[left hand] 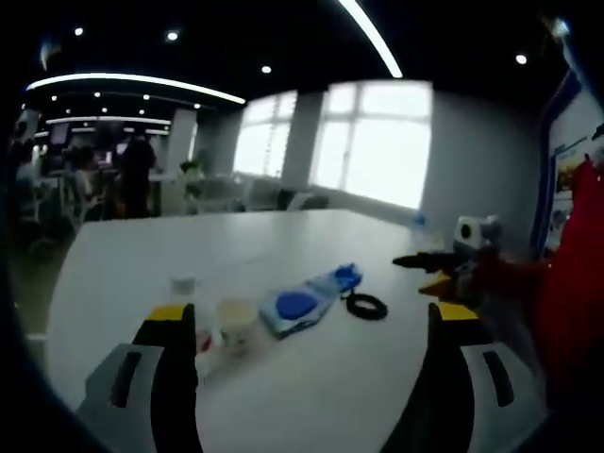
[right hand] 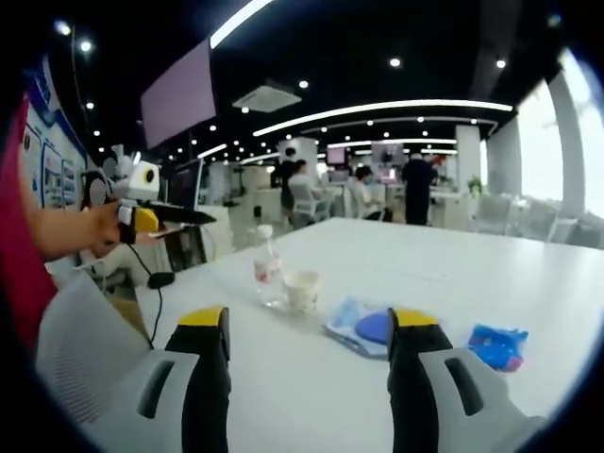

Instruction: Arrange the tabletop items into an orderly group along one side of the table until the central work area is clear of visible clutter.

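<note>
On the white table (left hand: 311,236) lies a small cluster. A paper cup (left hand: 236,326) stands beside a clear water bottle (left hand: 185,285), which is partly hidden by my left jaw. To their right lie a blue-and-white pouch (left hand: 300,308), a small blue packet (left hand: 346,276) and a black coiled cable (left hand: 366,306). My left gripper (left hand: 313,313) hangs open short of them, holding nothing. The right gripper view has the bottle (right hand: 267,264), cup (right hand: 303,291), pouch (right hand: 361,328) and blue packet (right hand: 498,344) ahead of my open, empty right gripper (right hand: 308,321).
The right gripper (left hand: 436,262) comes in from the right, held by a person in a red sleeve (left hand: 566,283). The left gripper (right hand: 151,217) shows at the left in a hand. Chairs, desks and people (right hand: 415,189) fill the office beyond the table's far edge.
</note>
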Available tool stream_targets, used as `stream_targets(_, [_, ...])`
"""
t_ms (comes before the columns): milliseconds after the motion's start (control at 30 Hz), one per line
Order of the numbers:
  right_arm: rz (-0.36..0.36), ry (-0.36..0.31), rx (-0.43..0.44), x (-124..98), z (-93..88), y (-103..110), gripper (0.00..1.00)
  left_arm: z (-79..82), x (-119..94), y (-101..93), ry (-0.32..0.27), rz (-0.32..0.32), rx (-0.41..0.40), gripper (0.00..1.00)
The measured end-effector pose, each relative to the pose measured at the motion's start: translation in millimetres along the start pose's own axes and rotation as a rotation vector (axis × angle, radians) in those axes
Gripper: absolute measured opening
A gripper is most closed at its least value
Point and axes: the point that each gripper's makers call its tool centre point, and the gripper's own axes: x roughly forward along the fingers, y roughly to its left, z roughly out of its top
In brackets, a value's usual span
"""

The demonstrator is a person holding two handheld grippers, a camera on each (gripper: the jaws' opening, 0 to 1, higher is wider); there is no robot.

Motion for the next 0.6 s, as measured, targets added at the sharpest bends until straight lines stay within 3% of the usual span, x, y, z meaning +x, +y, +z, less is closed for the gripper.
stream_targets(233, [-0.049,0.008,0.004,-11,0.5,-13,0.76,-1.8,6,-24.3,0.000,-0.009,0.011,1.00])
stream_targets(600, [-0.106,0.009,0.032,-37,-7.8,-35,0.82,-25.6,18,-47.6,0.039,-0.011,0.009,1.00])
